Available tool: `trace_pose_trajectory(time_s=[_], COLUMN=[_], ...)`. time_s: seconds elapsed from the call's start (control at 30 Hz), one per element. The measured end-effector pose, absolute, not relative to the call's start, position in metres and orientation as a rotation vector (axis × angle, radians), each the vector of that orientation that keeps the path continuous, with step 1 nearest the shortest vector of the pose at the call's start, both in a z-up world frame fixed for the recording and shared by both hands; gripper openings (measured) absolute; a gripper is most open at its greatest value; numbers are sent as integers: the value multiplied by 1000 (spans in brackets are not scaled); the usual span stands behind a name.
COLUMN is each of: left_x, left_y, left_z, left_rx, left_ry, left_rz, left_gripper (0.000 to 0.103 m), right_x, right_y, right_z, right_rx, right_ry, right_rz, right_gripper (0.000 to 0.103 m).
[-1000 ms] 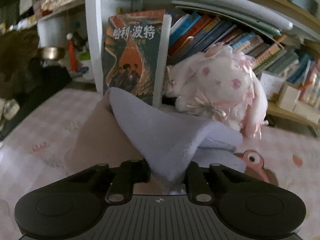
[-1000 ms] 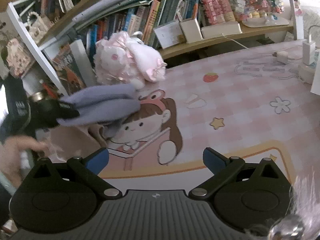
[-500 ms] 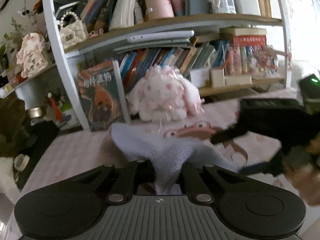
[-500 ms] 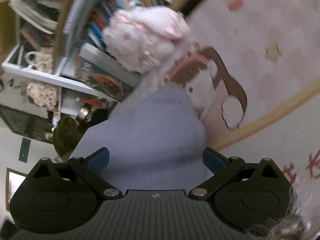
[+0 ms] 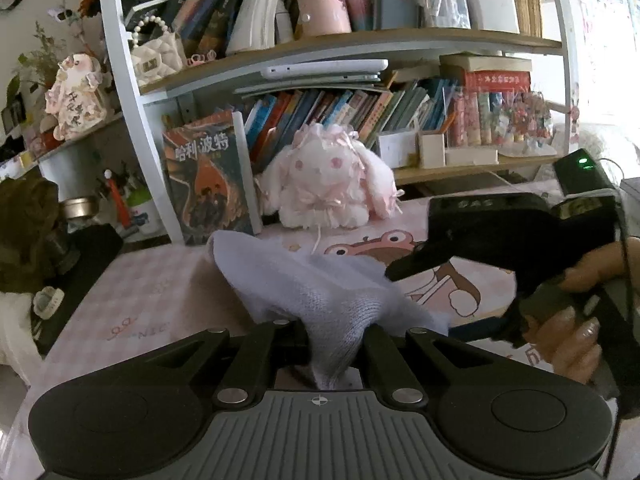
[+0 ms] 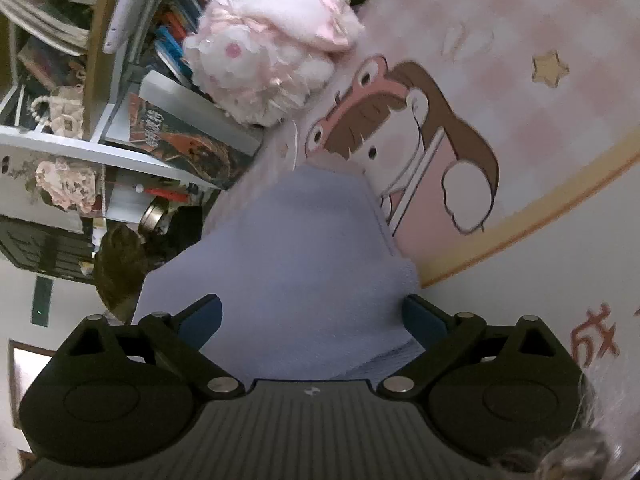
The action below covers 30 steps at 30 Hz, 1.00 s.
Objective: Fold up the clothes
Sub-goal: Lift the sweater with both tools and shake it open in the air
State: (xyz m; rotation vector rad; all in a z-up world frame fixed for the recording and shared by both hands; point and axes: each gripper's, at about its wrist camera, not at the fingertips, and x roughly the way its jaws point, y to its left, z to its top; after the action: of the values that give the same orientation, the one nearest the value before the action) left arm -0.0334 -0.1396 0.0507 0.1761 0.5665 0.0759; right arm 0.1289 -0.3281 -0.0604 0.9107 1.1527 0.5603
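The left wrist view showed the left claw point(image 5: 335, 346) clamped on a bunched fold of the lavender knit garment point(image 5: 320, 292), which rose from the claw toward the bookshelf point(image 5: 360, 46) at the counter's far edge. Only this view showed the right claw point(image 5: 460, 280) from outside, gripped by a hand point(image 5: 572, 320) at the garment's right side, one dark finger above the cloth and one below.

The right wrist view, tilted, showed its own blue-padded fingers point(image 6: 200, 318) spread wide with the garment point(image 6: 288, 264) between them; contact could not be judged. There the cloth's long axis ran from the claw toward the pink plush rabbit point(image 6: 268, 52).

A book point(image 5: 208, 184) leaning against the shelf read "哈利·波特". The pink cartoon mat point(image 6: 520, 128) on the counter bore a partly visible red character, "成".
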Motion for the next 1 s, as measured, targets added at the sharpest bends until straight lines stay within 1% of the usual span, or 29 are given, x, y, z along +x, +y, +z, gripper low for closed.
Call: trace_pose_trajectory(time_s=[0.03,0.07,0.1,0.13,0.17,0.2,0.23,0.3,0.37,0.57,0.6,0.63,0.67,0.7,0.8,0.9,1.0], left_x=[-36,-38,-39,-40,-41,-42,-43,-45,-47,-45,-45,-45,-45,-45,-44,-44,-44], left_y=[-139,-138,-135,-131,-127,-123,-120,-115,-116,-116,-115,-115,-114,-114,-114,-114,-113], left_z=[51,51,50,50,49,49,48,47,46,42,42,42,42,42,42,42,41], left_rx=[179,182,177,169,162,155,148,138,141,147,144,141,138,139,140,144,142], left_ry=[568,570,574,580,585,591,596,603,604,626,628,630,633,633,632,633,637], left_rz=[80,85,97,110,123,136,149,166,166,170,171,172,172,173,176,172,170], left_gripper=[3,3,3,3,3,3,3,3,3,3,3,3,3,3,3,3,4], right_x=[130,131,132,134,135,137,137,136,136,128,128,128,126,124,117,108,104], right_y=[-326,-325,-323,-322,-320,-319,-324,-336,-344,-345,-343,-341,-340,-339,-337,-339,-332], right_z=[-63,-65,-63,-61,-59,-57,-53,-46,-43,-48,-52,-55,-58,-60,-63,-68,-73], right_rx=[916,922,901,876,851,826,838,876,895,902,925,944,960,975,999,1008,989], right_ry=[1168,1183,1187,1189,1191,1192,1158,1087,1065,1105,1126,1147,1157,1165,1196,1230,1257], right_rz=[558,555,559,564,568,573,588,615,626,624,626,619,611,603,581,560,553], right_gripper=[87,82,66,37,25,17,14,13,13,13,17,34,47,58,58,67,68])
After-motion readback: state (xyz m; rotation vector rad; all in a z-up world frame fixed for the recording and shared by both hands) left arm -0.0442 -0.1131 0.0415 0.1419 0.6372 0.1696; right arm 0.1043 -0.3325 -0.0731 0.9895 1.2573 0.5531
